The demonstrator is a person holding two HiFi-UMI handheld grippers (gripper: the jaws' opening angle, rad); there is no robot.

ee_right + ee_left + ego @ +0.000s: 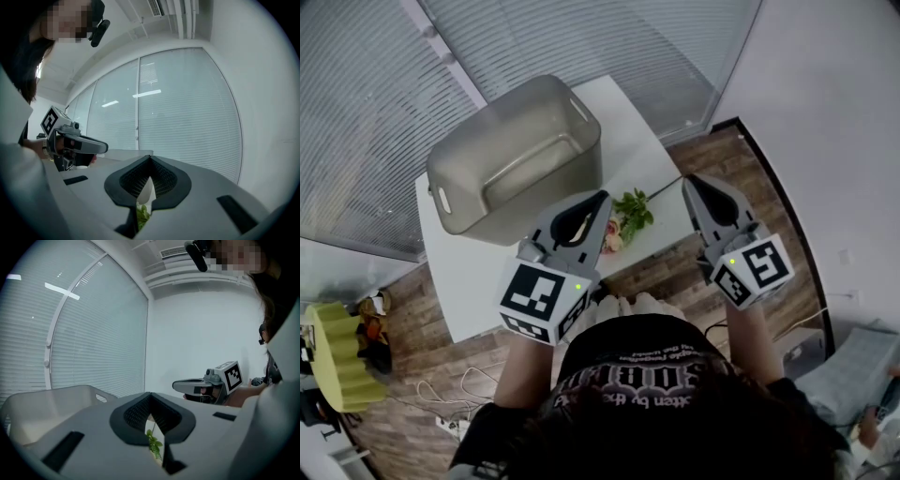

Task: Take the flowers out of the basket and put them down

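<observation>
Now: my left gripper (601, 200) and right gripper (688, 182) are both shut, empty. The pink flower (630, 214) lies mid-frame on the table (478, 272) between them, stem running upper right, bloom nearer the left.

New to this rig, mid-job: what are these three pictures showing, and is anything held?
No robot arm: a person holds a two-jaw gripper in each hand. The head view looks steeply down on the left gripper and right gripper. The other two pictures come from cameras riding on each gripper, looking along its jaws. On the white table stands an empty grey basket; a flower lies beside it near the table's edge. Both grippers' jaws are together; leaves only show through the gap below them, so neither seems to hold anything.
</observation>
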